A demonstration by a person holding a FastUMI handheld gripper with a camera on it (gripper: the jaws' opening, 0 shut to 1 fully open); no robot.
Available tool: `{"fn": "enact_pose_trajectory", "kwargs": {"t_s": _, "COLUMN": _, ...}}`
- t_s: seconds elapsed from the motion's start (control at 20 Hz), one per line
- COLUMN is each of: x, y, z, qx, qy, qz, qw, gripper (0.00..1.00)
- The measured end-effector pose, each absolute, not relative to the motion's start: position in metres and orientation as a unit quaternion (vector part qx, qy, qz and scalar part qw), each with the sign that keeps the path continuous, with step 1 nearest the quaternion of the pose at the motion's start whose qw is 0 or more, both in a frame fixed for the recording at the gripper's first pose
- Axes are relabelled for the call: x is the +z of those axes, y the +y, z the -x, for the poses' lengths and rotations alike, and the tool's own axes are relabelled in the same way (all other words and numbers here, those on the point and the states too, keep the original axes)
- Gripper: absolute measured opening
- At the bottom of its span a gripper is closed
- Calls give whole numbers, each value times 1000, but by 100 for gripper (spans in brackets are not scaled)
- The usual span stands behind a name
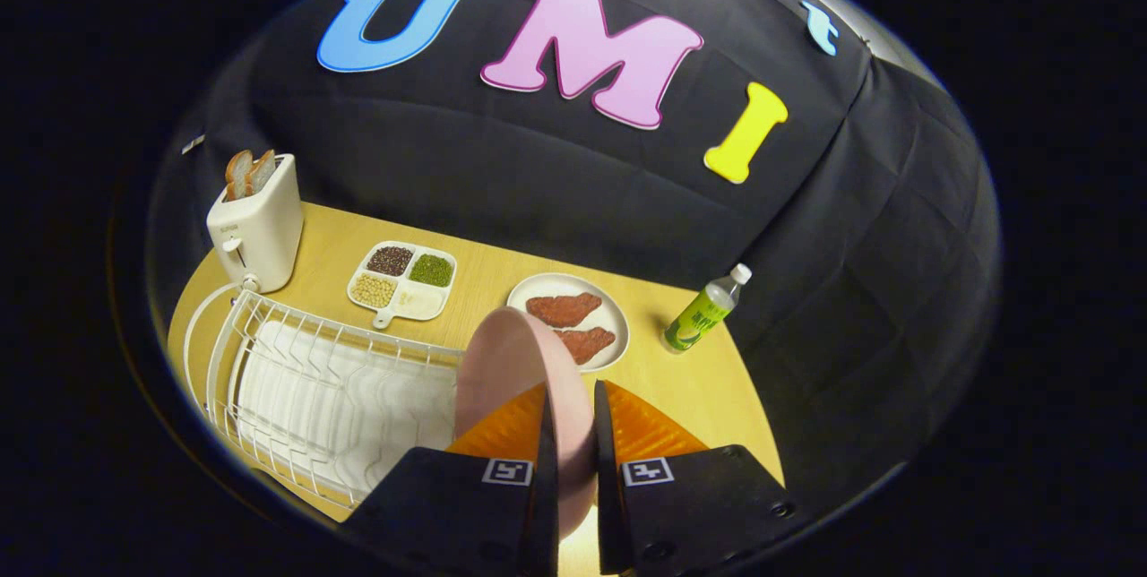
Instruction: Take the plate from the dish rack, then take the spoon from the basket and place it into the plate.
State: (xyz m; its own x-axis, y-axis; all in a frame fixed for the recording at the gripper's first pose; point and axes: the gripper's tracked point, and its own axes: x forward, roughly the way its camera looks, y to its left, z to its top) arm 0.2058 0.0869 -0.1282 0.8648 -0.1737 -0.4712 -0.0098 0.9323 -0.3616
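camera rides on the claw (573, 434), looking forward and down over the table (699, 380), close.

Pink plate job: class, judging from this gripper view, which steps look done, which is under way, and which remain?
Done: the gripper is shut on the pink plate, held on edge beside the white dish rack. In hand: carrying it to the wooden table. Left: set it down, then fetch the spoon and lay it on the plate.
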Motion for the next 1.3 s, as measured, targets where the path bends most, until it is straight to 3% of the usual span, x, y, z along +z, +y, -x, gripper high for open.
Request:
{"fn": "enact_pose_trajectory", "kwargs": {"t_s": 0.65, "x": -111, "y": 89, "z": -94, "qx": 56, "qy": 304, "qz": -22, "qw": 951, "gripper": 20}}
{"fn": "enact_pose_trajectory", "kwargs": {"t_s": 1.3, "x": -245, "y": 52, "z": 23, "qx": 76, "qy": 417, "qz": -170, "qw": 890, "gripper": 20}}
